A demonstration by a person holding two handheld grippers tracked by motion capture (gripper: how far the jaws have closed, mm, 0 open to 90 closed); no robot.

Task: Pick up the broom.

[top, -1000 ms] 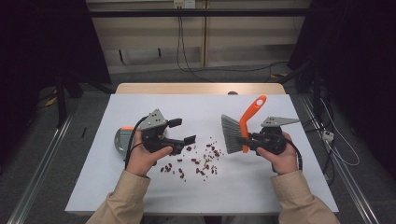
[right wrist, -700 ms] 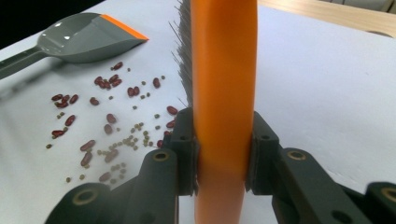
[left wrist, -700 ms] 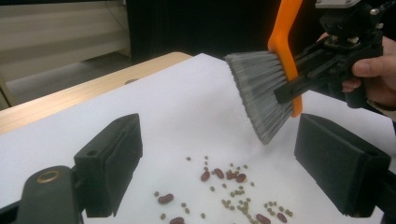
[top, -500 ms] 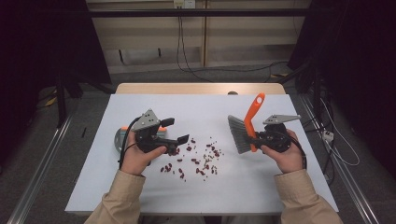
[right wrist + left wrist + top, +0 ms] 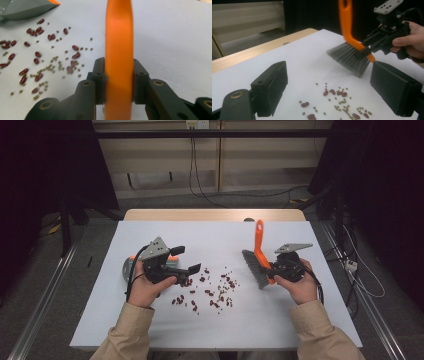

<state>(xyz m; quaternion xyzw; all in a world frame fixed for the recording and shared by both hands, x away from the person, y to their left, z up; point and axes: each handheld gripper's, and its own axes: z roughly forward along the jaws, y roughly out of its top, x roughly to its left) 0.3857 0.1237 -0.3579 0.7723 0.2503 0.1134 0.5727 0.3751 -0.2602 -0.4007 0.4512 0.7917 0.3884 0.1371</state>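
Looking down at the desk [image 5: 150, 330], I see my right gripper [image 5: 278, 269] squeezing the orange brush [image 5: 259, 251] handle near the right edge, bristles down and handle pointing to the far edge. My left gripper [image 5: 187, 261] has wide, empty jaws by the dustpan [image 5: 129, 266] near the left edge. The beans [image 5: 207, 292] lie between, left of the brush, so I think I must sweep left.
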